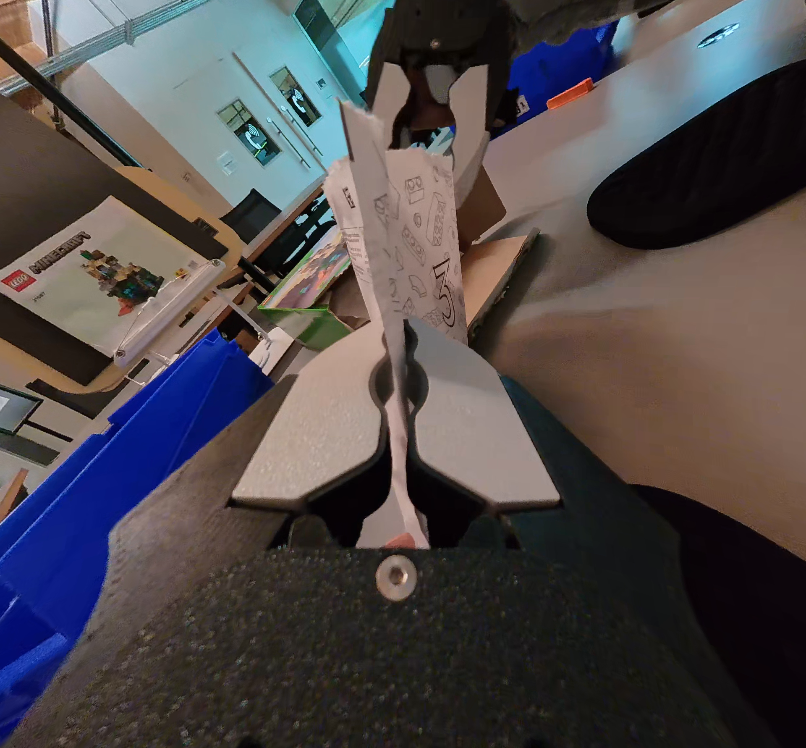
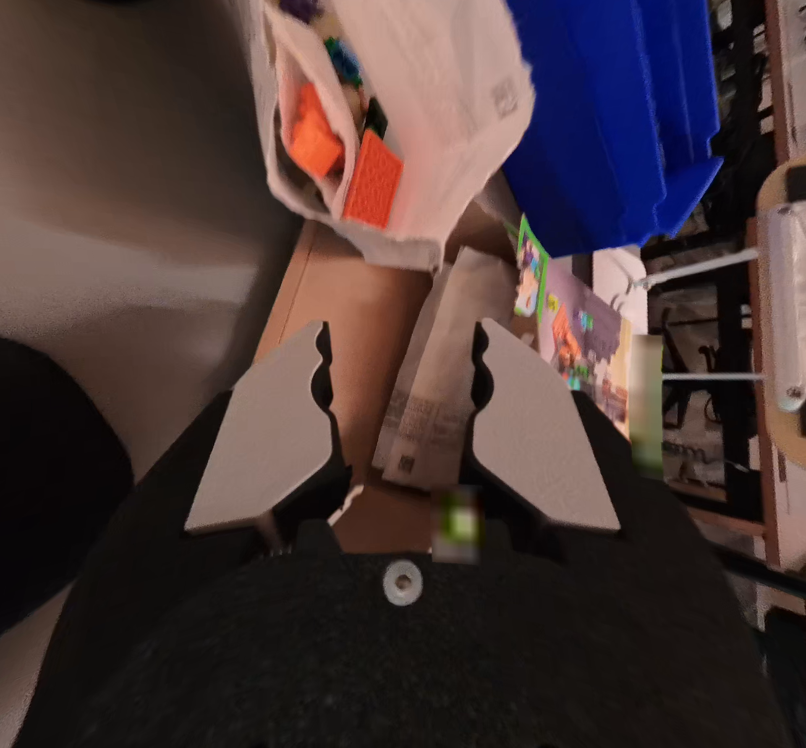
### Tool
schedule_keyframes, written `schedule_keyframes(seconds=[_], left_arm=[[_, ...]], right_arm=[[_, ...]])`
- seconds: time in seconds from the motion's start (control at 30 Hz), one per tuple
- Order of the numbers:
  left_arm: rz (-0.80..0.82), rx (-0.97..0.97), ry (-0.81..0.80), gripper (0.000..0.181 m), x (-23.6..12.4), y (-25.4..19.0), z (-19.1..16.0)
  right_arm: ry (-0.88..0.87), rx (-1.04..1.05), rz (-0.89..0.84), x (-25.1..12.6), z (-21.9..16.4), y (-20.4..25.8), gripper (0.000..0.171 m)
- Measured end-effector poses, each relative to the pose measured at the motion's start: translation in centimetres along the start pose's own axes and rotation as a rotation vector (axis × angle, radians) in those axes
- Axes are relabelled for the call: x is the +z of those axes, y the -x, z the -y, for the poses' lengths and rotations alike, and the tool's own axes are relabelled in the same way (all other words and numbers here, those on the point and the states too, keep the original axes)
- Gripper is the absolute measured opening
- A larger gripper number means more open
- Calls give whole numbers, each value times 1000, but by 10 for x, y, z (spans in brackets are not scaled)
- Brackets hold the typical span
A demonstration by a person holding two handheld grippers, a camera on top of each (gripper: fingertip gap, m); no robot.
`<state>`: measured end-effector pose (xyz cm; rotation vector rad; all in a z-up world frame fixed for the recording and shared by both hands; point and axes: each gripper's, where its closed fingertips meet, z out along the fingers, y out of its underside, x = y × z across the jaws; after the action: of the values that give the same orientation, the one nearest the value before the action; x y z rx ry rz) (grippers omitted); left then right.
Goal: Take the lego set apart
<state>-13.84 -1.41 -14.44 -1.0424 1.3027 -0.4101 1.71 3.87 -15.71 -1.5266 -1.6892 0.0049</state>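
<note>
Over the open box (image 2: 349, 312), left gripper (image 1: 399, 360) pinches the paper bag (image 1: 418, 238); right gripper (image 2: 401, 360), jaws spread, hovers. Torn paper might rip, spilling bricks (image 2: 314, 138).

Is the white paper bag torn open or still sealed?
Open: the paper bag gapes at its torn end, with orange bricks visible inside.
</note>
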Motion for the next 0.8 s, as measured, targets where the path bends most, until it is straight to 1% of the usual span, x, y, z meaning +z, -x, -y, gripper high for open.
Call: schedule_keyframes(seconds=[0.07,0.1,0.13,0.17,0.2,0.23,0.33,0.4,0.6,0.8], left_arm=[[-2,10,0,0,-1,-1,0],[-8,10,-2,1,-1,-3,0],[-14,12,-4,1,-1,-4,1],[-17,17,-6,1,-2,-5,0],[-20,23,-4,1,-2,-5,0],[-22,20,-2,0,-3,-4,0],[-29,3,23,1,-11,-2,-5],[-47,-4,38,1,-15,-6,-10],[-112,15,59,1,-9,-24,-12],[-208,56,115,1,2,-62,-3]], right_arm=[[-23,-51,2,8,11,-2,64],[-35,-75,13,12,17,-1,63],[-46,-105,16,17,22,0,58],[-49,-150,-2,21,26,0,41],[-65,-206,-28,22,31,-2,10],[-88,-244,-29,21,35,0,0],[-84,-214,21,16,26,2,0],[-116,-173,34,10,19,1,0],[-123,-158,48,7,10,8,0],[-113,-168,56,-1,-4,18,0]])
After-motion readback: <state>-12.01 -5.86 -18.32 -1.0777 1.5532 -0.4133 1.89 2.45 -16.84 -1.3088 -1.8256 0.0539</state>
